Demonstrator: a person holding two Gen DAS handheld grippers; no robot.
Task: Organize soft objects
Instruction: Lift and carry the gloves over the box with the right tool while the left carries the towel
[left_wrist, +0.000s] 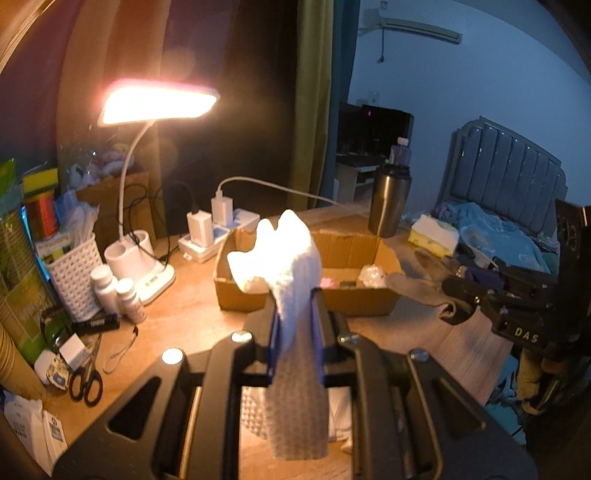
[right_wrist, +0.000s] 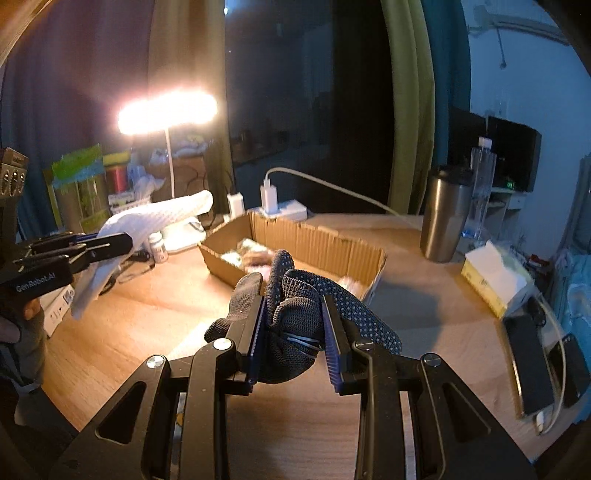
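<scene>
My left gripper (left_wrist: 295, 310) is shut on a white knitted sock (left_wrist: 284, 254), held above the desk in front of a shallow cardboard box (left_wrist: 347, 299). The sock also shows in the right wrist view (right_wrist: 155, 218), clamped in the left gripper (right_wrist: 127, 240). My right gripper (right_wrist: 295, 306) is shut on a dark dotted glove (right_wrist: 295, 310), bunched between the jaws, just before the box (right_wrist: 317, 236). In the left wrist view the right gripper (left_wrist: 458, 310) holds the glove (left_wrist: 417, 288) at the box's right end. Small soft items lie inside the box.
A lit desk lamp (left_wrist: 159, 103) stands at the back left, with a white basket (left_wrist: 74, 273), pill bottles (left_wrist: 103, 284) and scissors (left_wrist: 86, 384) nearby. A power strip (right_wrist: 284, 210), steel tumbler (right_wrist: 445, 214), tissue box (right_wrist: 495, 277) and phone (right_wrist: 528, 365) sit on the wooden desk.
</scene>
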